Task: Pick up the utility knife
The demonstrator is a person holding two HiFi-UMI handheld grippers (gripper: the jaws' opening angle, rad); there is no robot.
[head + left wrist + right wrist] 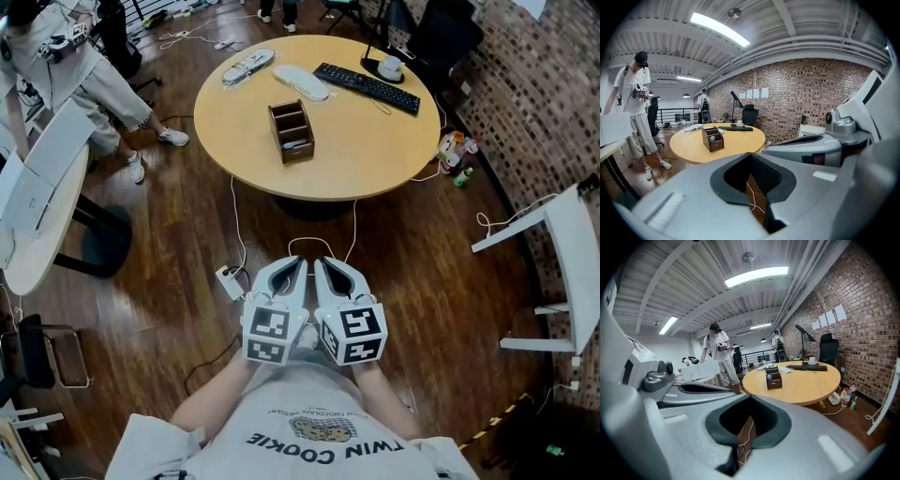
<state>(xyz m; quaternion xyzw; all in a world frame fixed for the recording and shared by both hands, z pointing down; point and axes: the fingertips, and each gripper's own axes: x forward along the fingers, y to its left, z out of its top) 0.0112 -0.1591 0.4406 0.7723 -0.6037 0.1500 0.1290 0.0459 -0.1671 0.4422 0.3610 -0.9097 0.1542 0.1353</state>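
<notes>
Left tongs (296,267): closed, nothing between them. Right tongs (323,267): closed, likewise empty. The person holds the two side by side, just apart, low in front of the body over the wooden floor (169,272). Both are aimed at the round worktop (375,150) and are well apart from it. A white cable (236,220) trails across the floor between them and the worktop.

An open wooden box (292,131) stands near the middle of the worktop. The utility knife (293,143) appears to be the small grey item in the box's nearest compartment. Only its rounded end shows, so it seems to stand on end. Which way it points cannot be told. A black keyboard (367,87) lies on the far side of the worktop.
</notes>
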